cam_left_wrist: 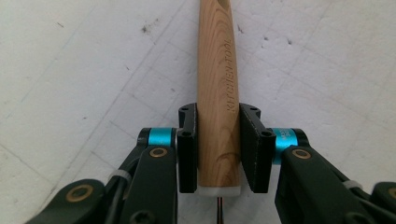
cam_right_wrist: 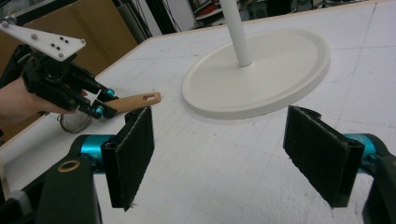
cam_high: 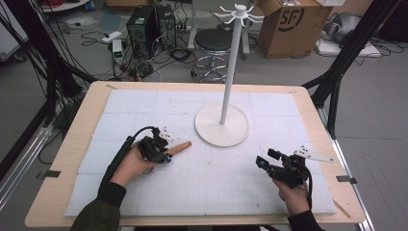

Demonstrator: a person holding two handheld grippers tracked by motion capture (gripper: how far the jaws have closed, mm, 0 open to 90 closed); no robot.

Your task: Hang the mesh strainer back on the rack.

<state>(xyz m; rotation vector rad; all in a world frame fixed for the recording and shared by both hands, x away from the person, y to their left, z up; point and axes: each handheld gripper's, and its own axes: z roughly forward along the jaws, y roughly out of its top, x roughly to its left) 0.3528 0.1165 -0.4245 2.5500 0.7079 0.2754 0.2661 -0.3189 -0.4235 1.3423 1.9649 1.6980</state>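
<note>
Left gripper view has the left gripper [cam_left_wrist: 218,144] clamped on the light wooden utensil handle [cam_left_wrist: 218,84]; hanging on the white hook stand [cam_high: 222,126] remains, right gripper [cam_right_wrist: 233,154] wide open, empty.

Smooth matt grained wooden handle [cam_left_wrist: 218,84], glossy white plastic stand base [cam_right_wrist: 261,74], rough white foam mat [cam_high: 202,187].

One wooden-handled kitchen tool [cam_high: 179,148] lies on the desk [cam_high: 86,120], beside one white rack stand [cam_high: 222,125]. Two grippers are present: the left gripper [cam_high: 166,155] and the right gripper [cam_high: 263,160].
</note>
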